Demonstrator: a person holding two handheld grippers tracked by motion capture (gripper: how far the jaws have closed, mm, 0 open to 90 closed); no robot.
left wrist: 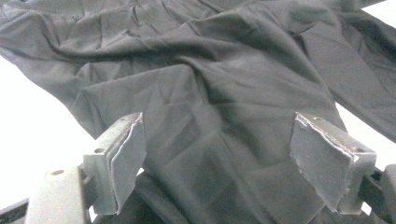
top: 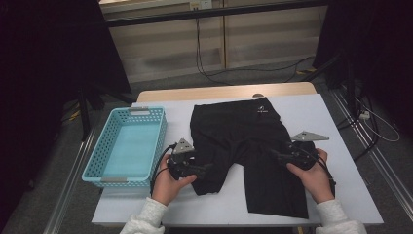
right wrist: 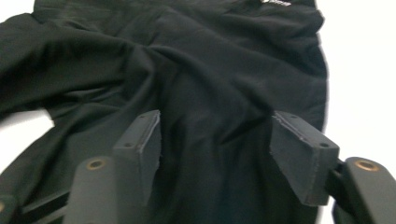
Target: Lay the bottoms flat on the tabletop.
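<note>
A pair of black fabric shorts [top: 248,146] lies flat on the white worktop [top: 336,117], just right of a light-blue perforated plastic basket [top: 127,146]. The left gripper [top: 207,169] and right gripper [top: 273,153] (2 jaws each, spread open) rest over the shorts' legs.

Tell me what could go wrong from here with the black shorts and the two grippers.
Both the left gripper and the right gripper stand open over the black shorts, so nothing is held yet. The cloth is rumpled under the jaws, so a close might pinch one fold, or two layers, and the shorts could bunch rather than fold cleanly. A sideways drag could also pull them toward the blue basket.
</note>
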